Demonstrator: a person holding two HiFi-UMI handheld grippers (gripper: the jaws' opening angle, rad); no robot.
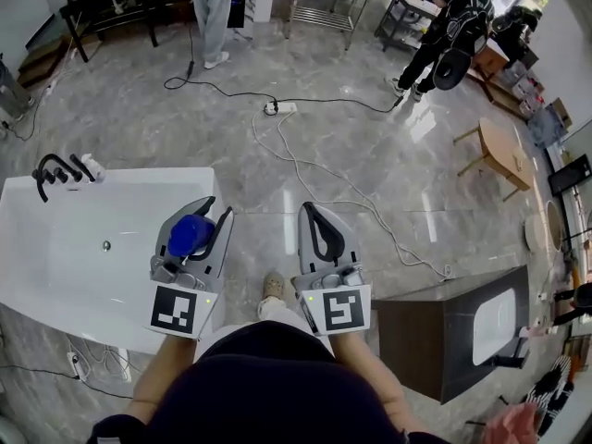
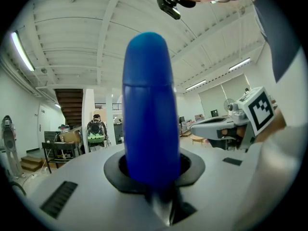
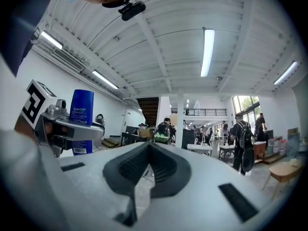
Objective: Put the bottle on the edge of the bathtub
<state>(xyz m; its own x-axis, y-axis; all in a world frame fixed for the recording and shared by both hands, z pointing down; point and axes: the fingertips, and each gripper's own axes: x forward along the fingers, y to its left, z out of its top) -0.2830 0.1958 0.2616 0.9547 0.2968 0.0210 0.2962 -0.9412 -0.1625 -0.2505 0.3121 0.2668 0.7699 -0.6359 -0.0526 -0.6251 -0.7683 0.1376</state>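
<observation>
Holding: the left gripper point(image 1: 220, 207) has its jaws drawn partway in and clamped on the blue bottle point(image 2: 147, 105), the pads pressing both sides of its lower body.
Grip reason: the hold is low and square, so the bottle stands upright with its rounded cap at the top. In the right gripper view its base shows below the jaw, free to meet a surface first.
Idle jaws: the right gripper point(image 1: 306, 207) carries nothing. Its ribbed pads seem to meet at the tips with only a hollow behind them, though the wide-angle view makes that contact hard to confirm.
Idle reason: it hangs level beside the left one at lower centre of the head view, probably parked out of the way, since one gripper is enough for this bottle.
Bottle place: left of centre in the head view, over the right end of the white bathtub point(image 1: 148, 176) and not resting on it.
Tub: it fills the left of the frame, with a flat rim all round and a black faucet point(image 1: 55, 169) at its upper left corner.
Step judged: carrying; the bottle has yet to be lowered onto the rim, and the near right edge looks the closest landing spot.
Surroundings: a cable point(image 1: 305, 169) trails over the marble floor at centre, and a dark vanity point(image 1: 444, 336) stands at lower right, both well clear of the tub.
</observation>
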